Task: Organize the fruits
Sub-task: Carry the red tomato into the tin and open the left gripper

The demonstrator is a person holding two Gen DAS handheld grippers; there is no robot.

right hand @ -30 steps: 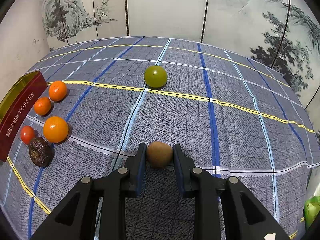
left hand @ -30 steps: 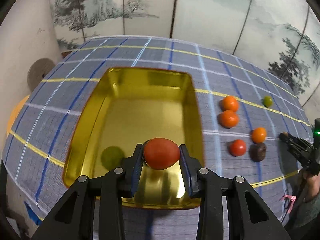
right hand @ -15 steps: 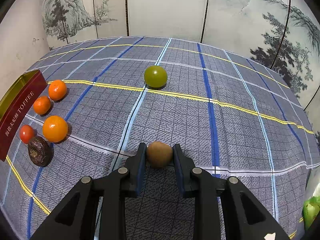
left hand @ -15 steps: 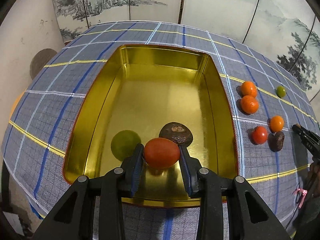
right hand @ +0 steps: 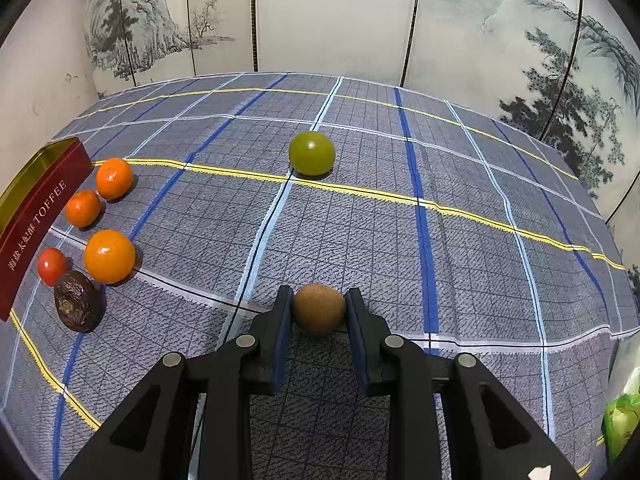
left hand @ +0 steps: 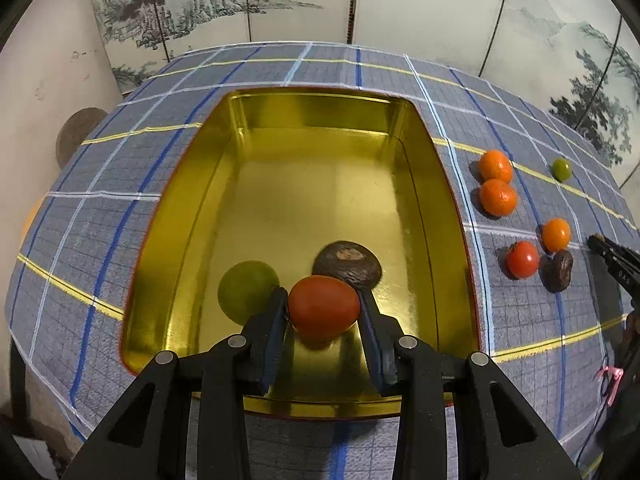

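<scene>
My left gripper (left hand: 323, 307) is shut on a red tomato (left hand: 323, 306) and holds it over the near end of a gold tin (left hand: 312, 112). A green fruit (left hand: 246, 294) and a dark brown fruit (left hand: 347, 263) lie in the tin. My right gripper (right hand: 319, 309) is shut on a brown kiwi (right hand: 319, 308) at the tablecloth. On the cloth lie three oranges (right hand: 109, 256), a small tomato (right hand: 51, 266), a dark fruit (right hand: 76, 306) and a green fruit (right hand: 311, 153). The right gripper tip shows in the left wrist view (left hand: 612, 258).
The tin's red side reads TOFFEE (right hand: 36, 220) at the left of the right wrist view. A painted folding screen (right hand: 340, 20) stands behind the table. A green packet (right hand: 622, 424) lies at the right edge.
My left gripper with the tomato has moved forward and lower over the tin, so the two fruits inside came into view. My right gripper has not moved.
</scene>
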